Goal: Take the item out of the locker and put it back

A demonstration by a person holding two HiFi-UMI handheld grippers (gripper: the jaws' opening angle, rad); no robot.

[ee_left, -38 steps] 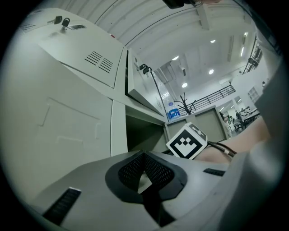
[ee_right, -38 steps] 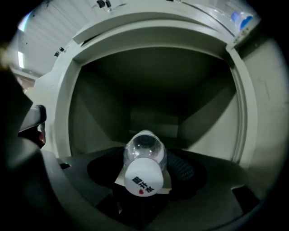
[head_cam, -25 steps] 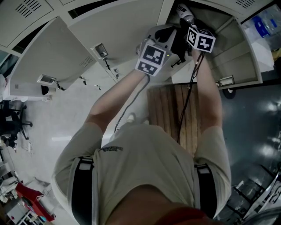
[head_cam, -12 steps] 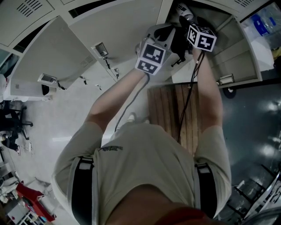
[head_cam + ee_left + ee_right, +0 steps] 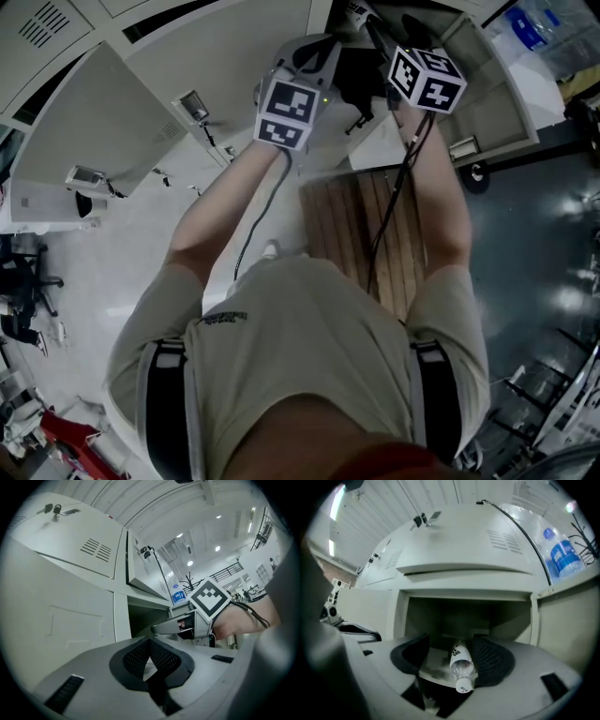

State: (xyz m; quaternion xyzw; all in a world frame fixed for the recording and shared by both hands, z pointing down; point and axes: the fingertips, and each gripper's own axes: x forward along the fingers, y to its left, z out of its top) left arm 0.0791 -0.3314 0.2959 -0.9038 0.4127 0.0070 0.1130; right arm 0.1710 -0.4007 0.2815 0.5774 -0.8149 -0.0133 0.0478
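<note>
A clear plastic bottle point(image 5: 461, 663) with a white cap lies on the shelf of the open locker compartment point(image 5: 464, 616), cap end past the shelf's front edge. My right gripper point(image 5: 451, 641) is level in front of the opening with the bottle between its jaws, close to the right pad point(image 5: 490, 660) and well clear of the left pad. Its jaws have just been closing and do not clamp the bottle. My left gripper point(image 5: 150, 645) is beside it, left of the opening, its pads meeting at the tips with nothing between them.
The locker's door point(image 5: 487, 94) stands open on the right. A wooden slatted bench point(image 5: 361, 225) sits below the arms. A blue-labelled pack of water bottles point(image 5: 565, 557) rests on top of the lockers. Shut locker doors point(image 5: 61, 588) fill the left side.
In the head view both grippers have shifted up and to the left, the right one rising in front of the locker opening. The whole scene has slid a little with the head.
</note>
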